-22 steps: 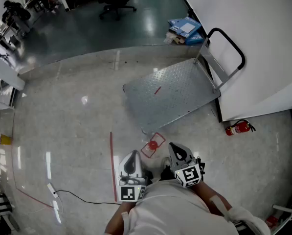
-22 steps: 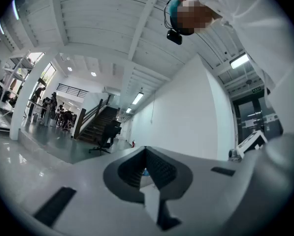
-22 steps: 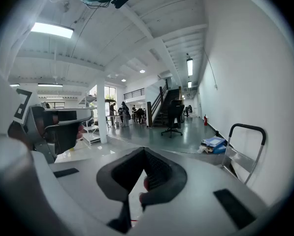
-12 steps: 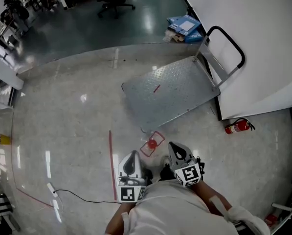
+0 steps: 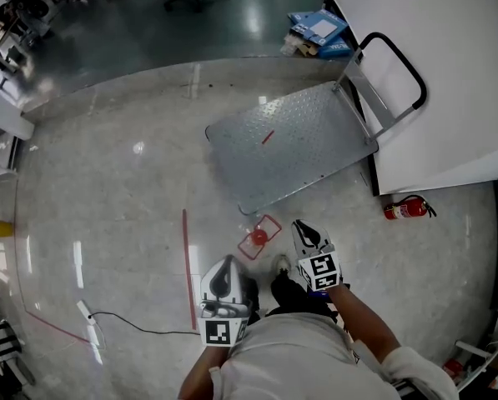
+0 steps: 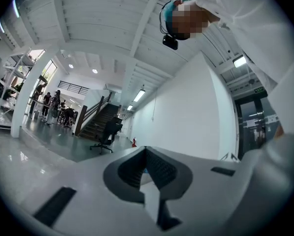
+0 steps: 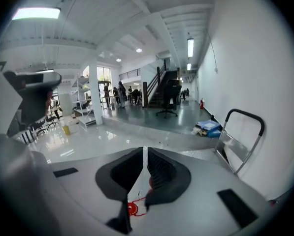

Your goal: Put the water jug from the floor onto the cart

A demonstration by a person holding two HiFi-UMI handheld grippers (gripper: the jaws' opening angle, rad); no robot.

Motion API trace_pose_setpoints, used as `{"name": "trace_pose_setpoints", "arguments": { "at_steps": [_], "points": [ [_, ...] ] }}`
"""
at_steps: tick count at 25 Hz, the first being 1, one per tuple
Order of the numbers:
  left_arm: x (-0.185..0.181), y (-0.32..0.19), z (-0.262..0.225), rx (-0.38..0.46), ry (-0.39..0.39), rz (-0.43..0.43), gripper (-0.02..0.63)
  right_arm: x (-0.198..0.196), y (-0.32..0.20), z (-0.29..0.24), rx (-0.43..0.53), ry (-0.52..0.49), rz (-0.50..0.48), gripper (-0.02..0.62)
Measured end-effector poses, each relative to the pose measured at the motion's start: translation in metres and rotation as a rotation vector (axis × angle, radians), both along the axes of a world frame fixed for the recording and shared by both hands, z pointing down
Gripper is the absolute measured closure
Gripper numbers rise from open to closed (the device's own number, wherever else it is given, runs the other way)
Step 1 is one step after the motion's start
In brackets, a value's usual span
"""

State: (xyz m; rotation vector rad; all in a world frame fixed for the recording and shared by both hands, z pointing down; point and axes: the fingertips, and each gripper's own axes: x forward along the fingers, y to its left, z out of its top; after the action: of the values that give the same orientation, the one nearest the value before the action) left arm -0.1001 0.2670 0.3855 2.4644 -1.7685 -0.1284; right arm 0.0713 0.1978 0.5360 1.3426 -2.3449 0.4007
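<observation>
The grey flat cart (image 5: 290,144) stands on the floor against the white wall, its black handle (image 5: 396,63) upright at the right. A small red round thing (image 5: 259,237) lies inside a red-taped square just in front of the cart; I cannot make out a jug's body. My right gripper (image 5: 300,225) is just right of that square, shut and empty, and the red thing (image 7: 132,209) shows below its jaws (image 7: 145,151). My left gripper (image 5: 225,262) is held near my body, shut with nothing in it, pointing level across the hall (image 6: 146,150).
A red fire extinguisher (image 5: 405,208) lies right of the cart by the wall corner. Blue boxes (image 5: 319,30) sit beyond the cart. A red tape line (image 5: 186,265) and a black cable (image 5: 123,330) cross the floor at left. An office chair (image 6: 107,134) stands far off.
My right gripper has moved forward, up to the right side of the red-taped square. The left gripper has stayed by my body.
</observation>
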Motion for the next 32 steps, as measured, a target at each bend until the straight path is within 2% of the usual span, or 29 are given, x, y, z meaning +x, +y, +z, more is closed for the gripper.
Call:
{"name": "trace_pose_setpoints", "arguments": {
  "at_steps": [3,5,8,11,15,19,24,32],
  "points": [
    [0.005,-0.008,0.013,-0.004,-0.023,0.016,0.603,0.0,-0.022,0.055,-0.103,0.057,-0.047,0.58],
    [0.011,-0.016,0.025,-0.032,-0.006,0.028,0.603,-0.001,-0.032,0.099,-0.182,0.097,-0.091,0.579],
    [0.013,-0.031,0.043,-0.081,0.026,0.04,0.603,-0.008,-0.037,0.172,-0.313,0.167,-0.152,0.529],
    [0.003,-0.043,0.061,-0.092,0.025,0.016,0.603,-0.014,-0.033,0.242,-0.441,0.246,-0.216,0.49],
    [-0.016,-0.055,0.097,-0.133,0.024,-0.028,0.603,-0.013,-0.032,0.313,-0.557,0.291,-0.231,0.482],
    [-0.026,-0.067,0.14,-0.176,0.04,-0.069,0.603,-0.016,-0.03,0.37,-0.614,0.323,-0.259,0.482],
    [-0.025,-0.082,0.173,-0.184,0.048,-0.068,0.604,-0.016,-0.026,0.417,-0.668,0.359,-0.306,0.476],
    [-0.019,-0.092,0.209,-0.218,0.069,-0.072,0.603,-0.016,-0.015,0.464,-0.734,0.37,-0.344,0.467]
  ]
}}
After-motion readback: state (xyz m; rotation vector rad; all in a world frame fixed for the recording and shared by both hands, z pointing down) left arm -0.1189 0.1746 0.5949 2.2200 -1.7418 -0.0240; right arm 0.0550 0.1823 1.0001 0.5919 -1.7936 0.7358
